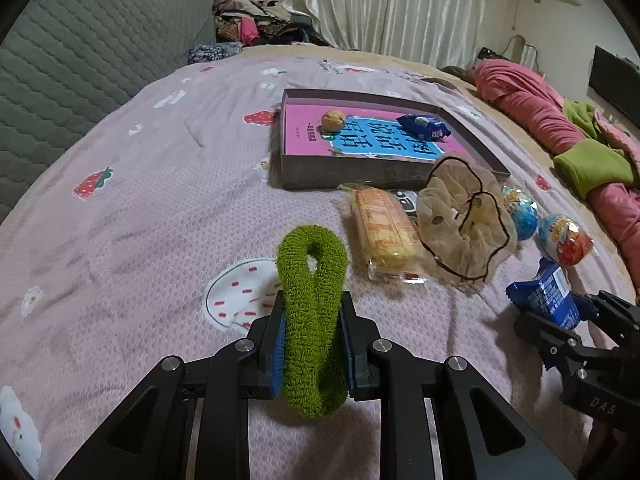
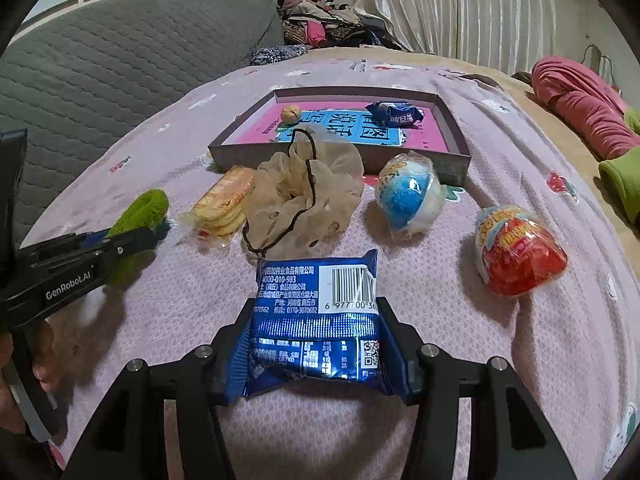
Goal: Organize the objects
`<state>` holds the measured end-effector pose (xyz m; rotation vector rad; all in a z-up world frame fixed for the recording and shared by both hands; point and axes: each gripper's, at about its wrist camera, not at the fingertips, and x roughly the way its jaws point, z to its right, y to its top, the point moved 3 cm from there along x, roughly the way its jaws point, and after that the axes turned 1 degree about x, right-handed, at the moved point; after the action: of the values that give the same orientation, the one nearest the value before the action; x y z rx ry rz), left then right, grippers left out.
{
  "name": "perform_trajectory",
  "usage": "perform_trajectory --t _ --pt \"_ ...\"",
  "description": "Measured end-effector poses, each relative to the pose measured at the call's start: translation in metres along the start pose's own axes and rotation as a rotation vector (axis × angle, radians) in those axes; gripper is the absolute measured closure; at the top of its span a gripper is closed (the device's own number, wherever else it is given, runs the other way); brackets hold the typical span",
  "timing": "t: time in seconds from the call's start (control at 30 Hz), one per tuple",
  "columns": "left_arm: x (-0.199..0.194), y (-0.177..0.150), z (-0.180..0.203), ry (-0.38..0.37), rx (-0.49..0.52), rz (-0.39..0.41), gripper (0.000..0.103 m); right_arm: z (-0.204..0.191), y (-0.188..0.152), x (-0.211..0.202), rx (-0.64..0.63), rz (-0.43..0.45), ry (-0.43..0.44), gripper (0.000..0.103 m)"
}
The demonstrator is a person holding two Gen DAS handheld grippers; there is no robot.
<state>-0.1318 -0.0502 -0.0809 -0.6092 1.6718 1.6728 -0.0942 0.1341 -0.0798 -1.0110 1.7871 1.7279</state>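
My left gripper (image 1: 313, 312) is shut on a green fuzzy hair band (image 1: 314, 276), held above the bed; they also show at the left of the right wrist view (image 2: 140, 208). My right gripper (image 2: 316, 320) is shut on a blue snack packet (image 2: 316, 312), also seen in the left wrist view (image 1: 548, 300). A shallow grey box (image 1: 352, 178) with a pink and blue book holds a walnut (image 1: 333, 120) and another blue packet (image 1: 426, 126). In front of it lie a cracker pack (image 1: 384, 232), a beige scrunchie (image 1: 464, 216), a blue toy egg (image 2: 410, 196) and a red toy egg (image 2: 516, 256).
Everything lies on a pink strawberry-print bedspread (image 1: 140, 208). A grey quilted headboard (image 1: 80, 48) is at the left. Pink and green clothing (image 1: 560, 128) lies along the right edge. A clothes pile (image 1: 256, 20) and curtains are at the back.
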Motion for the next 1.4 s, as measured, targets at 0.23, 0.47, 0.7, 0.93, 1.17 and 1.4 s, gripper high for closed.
perform_trajectory --t 0.23,0.47,0.7,0.93,1.17,1.4 --pt "-0.019 -0.006 0.008 0.006 0.012 0.027 0.080 -0.001 -0.001 -0.014 0.005 0.014 0.006 0.047" --pt "-0.037 -0.012 0.011 0.024 0.002 0.042 0.080 -0.005 0.003 -0.032 -0.002 0.051 0.008 0.047" --pt "-0.059 -0.011 0.014 0.039 -0.010 0.069 0.080 -0.008 0.012 -0.054 -0.009 0.090 0.019 0.047" --pt "-0.082 -0.005 0.025 0.045 0.010 0.101 0.080 -0.009 0.018 -0.079 -0.021 0.132 0.022 0.047" --pt "-0.097 -0.001 0.036 0.046 0.022 0.117 0.080 -0.003 0.022 -0.102 -0.032 0.164 0.007 0.047" --pt "-0.108 0.005 0.045 0.047 0.027 0.128 0.080 0.005 0.026 -0.119 -0.009 0.198 0.003 0.047"
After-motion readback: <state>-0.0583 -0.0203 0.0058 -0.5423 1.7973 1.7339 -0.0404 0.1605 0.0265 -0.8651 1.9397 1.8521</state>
